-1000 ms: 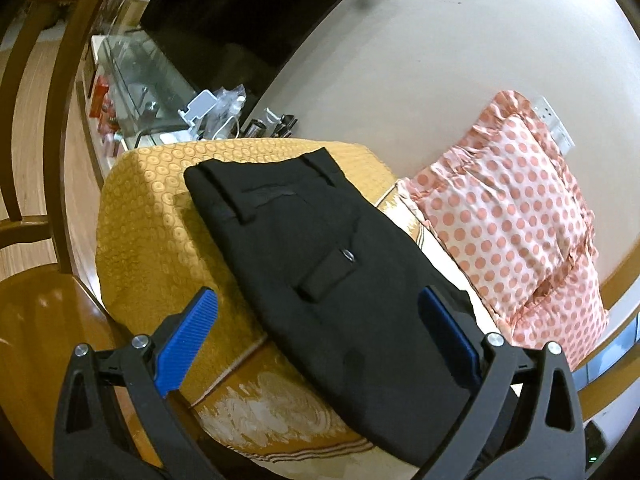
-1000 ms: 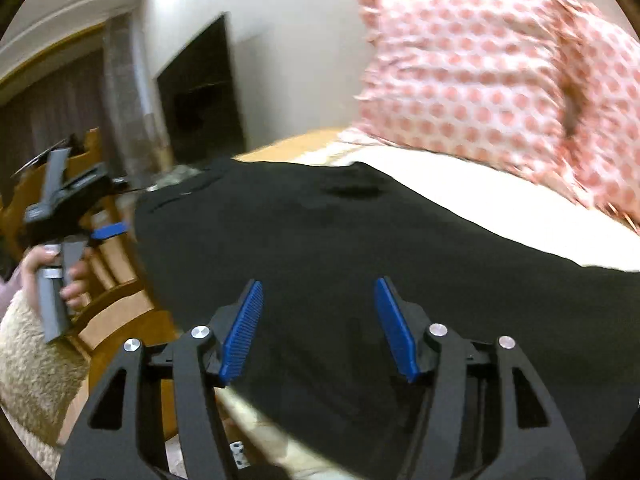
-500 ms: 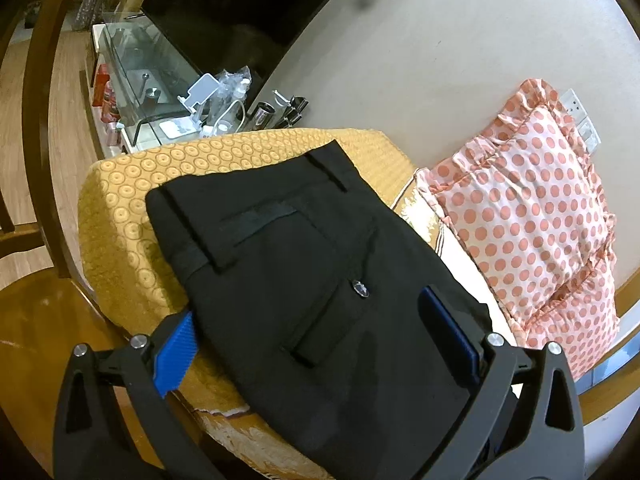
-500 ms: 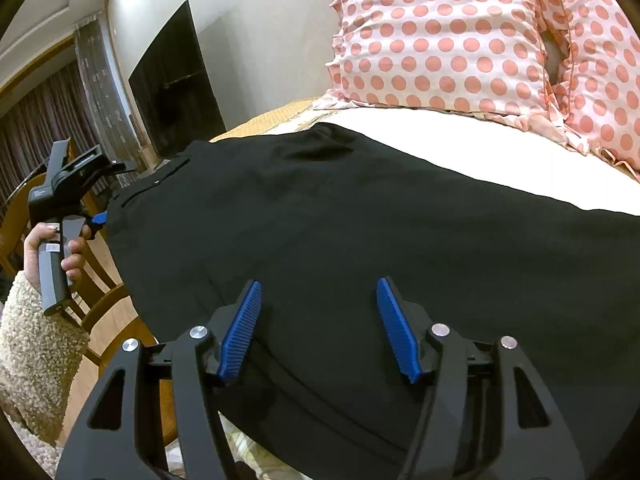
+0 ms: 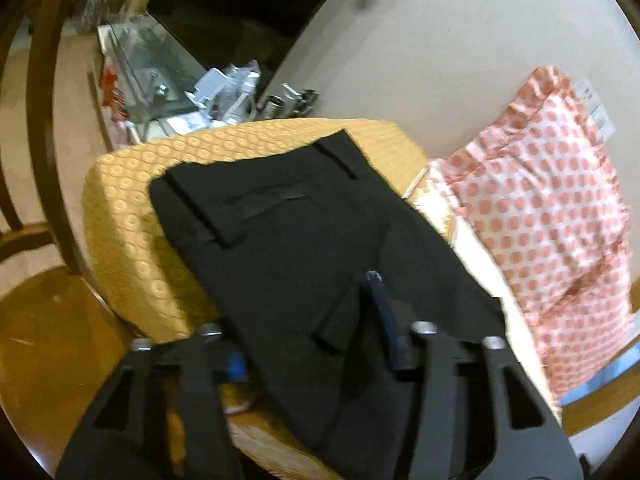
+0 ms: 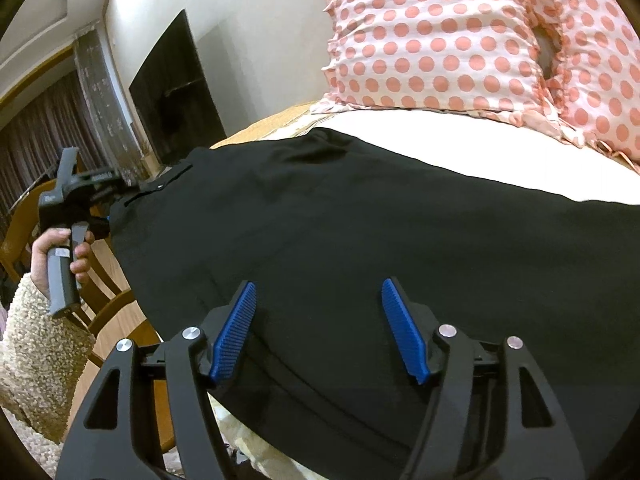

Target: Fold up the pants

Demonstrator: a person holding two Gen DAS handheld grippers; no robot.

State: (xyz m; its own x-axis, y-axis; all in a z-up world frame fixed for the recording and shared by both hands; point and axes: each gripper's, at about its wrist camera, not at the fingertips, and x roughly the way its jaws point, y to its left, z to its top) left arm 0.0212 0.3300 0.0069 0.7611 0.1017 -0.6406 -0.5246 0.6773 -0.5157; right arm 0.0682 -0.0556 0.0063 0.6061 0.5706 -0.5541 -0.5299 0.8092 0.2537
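- Black pants [image 5: 288,248] lie flat on a bed, waistband end resting on a yellow patterned cover [image 5: 132,216], legs running across the white sheet [image 6: 420,136].
- Back pocket flap with button [image 5: 373,276] faces up, near the upper finger of the left gripper.
- Left gripper [image 5: 316,344]: jaws partly closed across the near edge of the pants. One blue pad sits under the fabric edge at the lower left; the other finger lies on top of the cloth. The view is blurred, so whether the cloth is firmly clamped cannot be told.
- In the right wrist view the left gripper [image 6: 116,196] sits at the waistband corner, its handle gripped by the person's left hand [image 6: 60,256].
- Right gripper [image 6: 320,328]: jaws spread wide, nothing held. Both blue pads [image 6: 236,328] hover above the leg section of the pants [image 6: 360,240], close to the near edge.
- Pink polka-dot pillow [image 6: 460,40] stands against the wall at the far side of the bed, apart from the pants.
- Dark screen [image 6: 172,92] is mounted on the wall beyond the waistband end.
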